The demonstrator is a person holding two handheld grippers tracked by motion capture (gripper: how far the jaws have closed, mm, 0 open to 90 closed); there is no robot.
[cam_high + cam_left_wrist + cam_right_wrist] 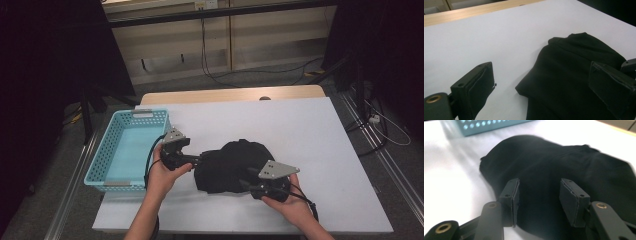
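Note:
A crumpled black cloth [235, 165] lies on the white table [310, 135], near its front edge. My left gripper [197, 160] sits at the cloth's left edge, held by a hand. In the left gripper view its jaws stand wide open [544, 82], and the edge of the cloth [574, 70] lies between them, nearer the right jaw. My right gripper [246, 179] reaches into the cloth's front right side. In the right gripper view its jaws [539, 195] stand partly apart around a bulge of the cloth [549, 160], and I see no pad pressing on it.
A light blue perforated basket [100, 155], with nothing in it, stands at the table's left edge, close behind the left gripper; its wall [486, 125] shows at the top of the right gripper view. A wooden strip [230, 95] borders the far side.

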